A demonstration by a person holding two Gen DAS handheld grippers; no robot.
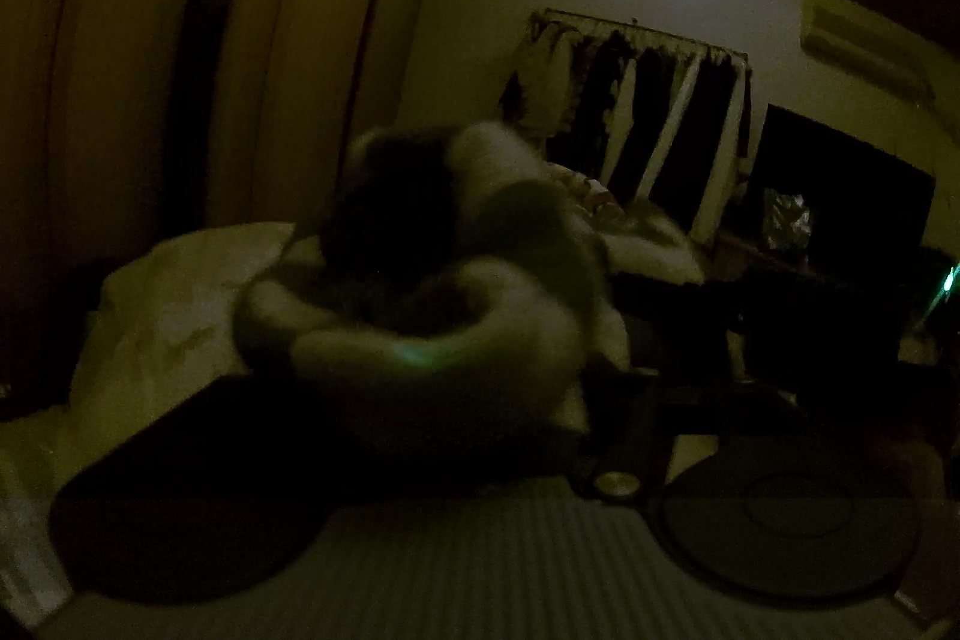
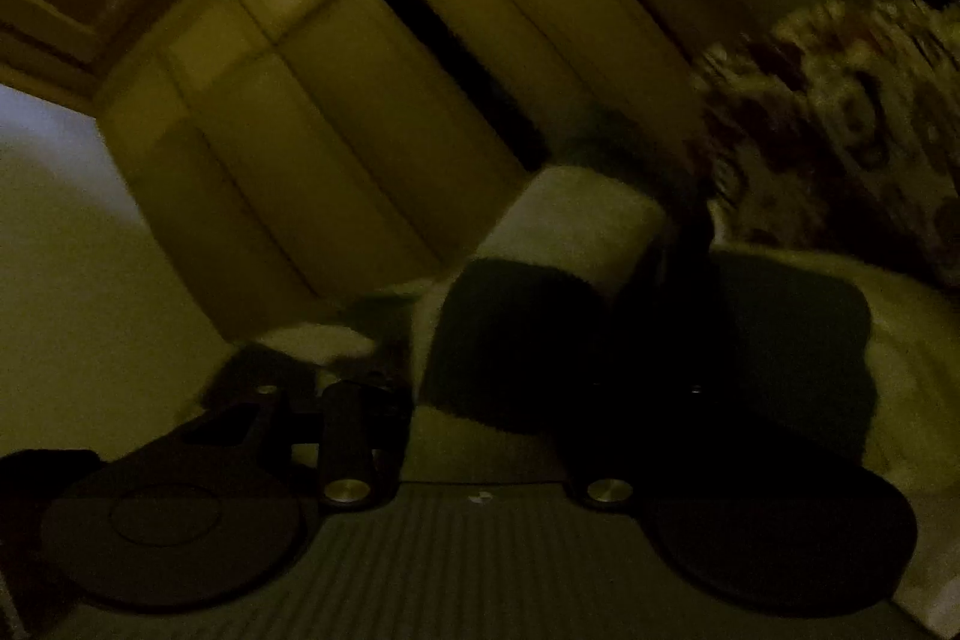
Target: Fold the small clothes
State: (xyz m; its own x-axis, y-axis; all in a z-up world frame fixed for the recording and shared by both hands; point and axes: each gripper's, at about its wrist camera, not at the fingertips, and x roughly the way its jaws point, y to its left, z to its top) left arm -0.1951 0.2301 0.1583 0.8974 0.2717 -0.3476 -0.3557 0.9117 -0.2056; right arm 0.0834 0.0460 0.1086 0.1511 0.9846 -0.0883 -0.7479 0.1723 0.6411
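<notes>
The room is very dark and both views are blurred. In the left wrist view a bunched garment with dark and pale stripes [image 1: 420, 292] hangs in front of my left gripper [image 1: 456, 400], draped over its dark fingers; the jaws are hidden by cloth. In the right wrist view the same striped garment [image 2: 540, 292] lies between and over the fingers of my right gripper [image 2: 480, 400]. The left finger [image 2: 351, 436] shows, the right one is lost in shadow. I cannot tell how the jaws stand.
A pale bed sheet or pillow [image 1: 162, 304] lies at left. Tall wardrobe doors [image 2: 336, 112] stand behind. A rack of hanging clothes [image 1: 636, 112] is at the back wall. A floral patterned cloth [image 2: 840, 124] is at right.
</notes>
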